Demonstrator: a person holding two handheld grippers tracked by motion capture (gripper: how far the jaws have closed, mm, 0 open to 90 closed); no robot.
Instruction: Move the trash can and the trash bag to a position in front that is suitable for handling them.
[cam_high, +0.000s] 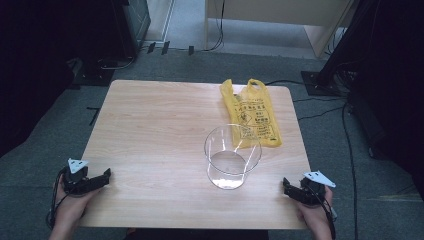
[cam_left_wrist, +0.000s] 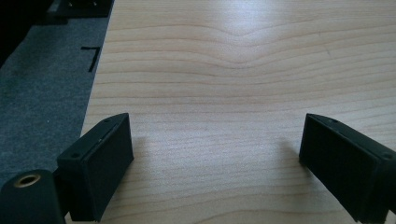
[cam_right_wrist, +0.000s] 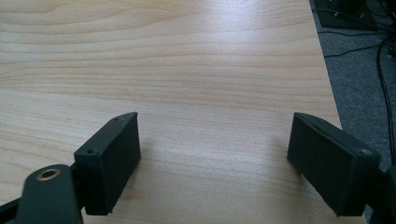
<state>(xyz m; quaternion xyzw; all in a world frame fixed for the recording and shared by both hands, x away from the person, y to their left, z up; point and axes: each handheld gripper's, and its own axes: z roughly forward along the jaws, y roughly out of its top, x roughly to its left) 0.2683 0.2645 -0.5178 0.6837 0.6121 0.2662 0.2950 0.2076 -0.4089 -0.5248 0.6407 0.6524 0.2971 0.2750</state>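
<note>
A clear glass beaker (cam_high: 232, 156) stands upright on the wooden table (cam_high: 160, 120), right of centre. Behind it a yellow plastic bag (cam_high: 252, 113) with black print lies flat, partly seen through the glass. My left gripper (cam_high: 103, 177) rests at the table's near left corner, held by a hand, open with bare wood between its jaws (cam_left_wrist: 215, 158). At the near right corner my right gripper (cam_high: 286, 186) is also open, with nothing but table surface between its jaws (cam_right_wrist: 215, 154). Both grippers are well apart from the beaker and the bag.
Grey carpet surrounds the table. Black cables (cam_high: 325, 112) trail on the floor at the right, and dark equipment stands (cam_high: 335, 60) rise at the back right. A light wooden cabinet (cam_high: 280, 15) stands behind the table.
</note>
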